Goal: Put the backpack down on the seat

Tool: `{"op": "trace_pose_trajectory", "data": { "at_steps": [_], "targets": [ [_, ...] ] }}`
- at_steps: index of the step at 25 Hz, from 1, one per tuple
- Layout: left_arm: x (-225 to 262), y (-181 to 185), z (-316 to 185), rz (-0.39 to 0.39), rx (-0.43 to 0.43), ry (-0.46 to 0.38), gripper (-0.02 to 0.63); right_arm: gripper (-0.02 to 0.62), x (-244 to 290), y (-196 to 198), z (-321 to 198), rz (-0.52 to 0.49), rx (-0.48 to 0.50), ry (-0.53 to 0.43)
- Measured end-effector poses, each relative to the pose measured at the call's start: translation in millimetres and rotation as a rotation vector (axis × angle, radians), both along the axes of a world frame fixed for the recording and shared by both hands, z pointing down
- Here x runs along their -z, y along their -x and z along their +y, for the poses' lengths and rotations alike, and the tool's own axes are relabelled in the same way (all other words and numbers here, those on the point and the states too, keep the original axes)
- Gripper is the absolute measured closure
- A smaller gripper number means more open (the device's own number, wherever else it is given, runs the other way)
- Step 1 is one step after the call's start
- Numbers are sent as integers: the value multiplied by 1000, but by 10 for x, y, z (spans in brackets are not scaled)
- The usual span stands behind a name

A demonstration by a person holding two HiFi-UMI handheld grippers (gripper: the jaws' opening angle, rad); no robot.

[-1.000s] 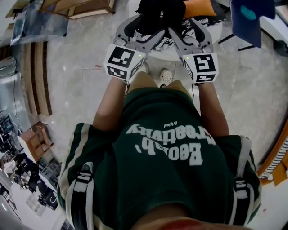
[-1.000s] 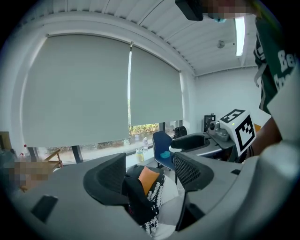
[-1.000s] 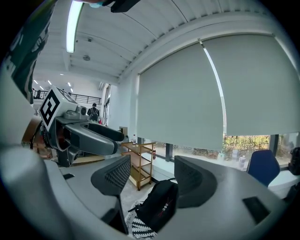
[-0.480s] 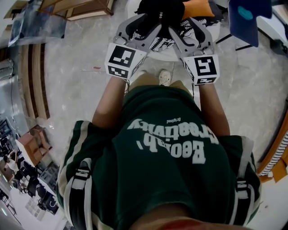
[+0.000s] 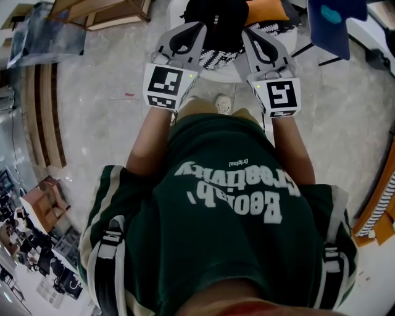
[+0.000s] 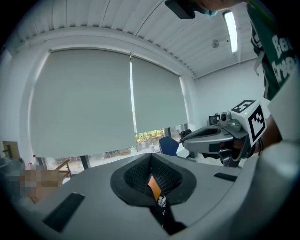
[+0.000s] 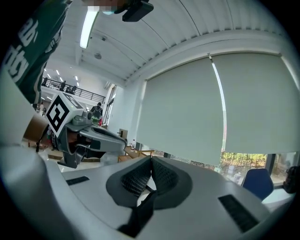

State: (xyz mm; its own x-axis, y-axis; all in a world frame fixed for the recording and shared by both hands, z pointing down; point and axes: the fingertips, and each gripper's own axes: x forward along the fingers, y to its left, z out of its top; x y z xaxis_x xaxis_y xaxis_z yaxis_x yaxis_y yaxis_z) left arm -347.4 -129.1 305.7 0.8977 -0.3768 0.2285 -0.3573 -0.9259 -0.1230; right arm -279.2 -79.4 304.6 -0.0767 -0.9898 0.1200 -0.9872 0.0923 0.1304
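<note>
Pale floor; level grippers (image 5: 196,29) (image 5: 247,34), just clamped onto backpack (image 5: 216,17)

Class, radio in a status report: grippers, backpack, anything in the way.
Left gripper and right gripper just clamped shut on backpack straps. Backpack above the seat, set-down unclear. Patterned cushion underneath.

Office-type hall: polished stone floor (image 5: 111,117), roller blinds (image 6: 84,103) over tall windows, ceiling strip light (image 6: 230,26), blue chair (image 5: 333,24) at 1 o'clock.
</note>
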Motion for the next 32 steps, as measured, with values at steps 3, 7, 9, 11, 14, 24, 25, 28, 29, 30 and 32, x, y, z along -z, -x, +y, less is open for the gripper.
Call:
{"op": "trace_pose_trajectory", "data": {
  "at_steps": [3,7,9,11,14,24,25,28,29,30,32],
  "targets": [
    [30,61,-20,12,26,-27,588,561,19,75,19,-5,26,-8],
    [54,132,-11,22,37,-26,588,561,26,141,31,6,36,-8],
    [63,152,-5,24,39,-26,588,561,34,157,32,11,39,-9],
    [69,159,-5,24,39,-27,588,561,46,162,26,10,37,-11],
    [73,156,13,23,37,-29,588,561,57,169,31,11,38,-14],
    [74,42,67,23,26,-38,588,561,32,70,69,8,33,-16],
    [80,29,68,24,26,-39,588,561,33,57,73,10,32,-16],
    [81,14,62,23,25,-40,588,561,33,43,78,12,30,-16],
    [77,11,59,21,25,-40,588,561,32,40,78,11,28,-16],
    [73,8,56,20,24,-40,588,561,26,36,78,12,28,-15],
    [62,3,47,17,22,-41,588,561,13,30,73,16,29,-13]
  ]
}}
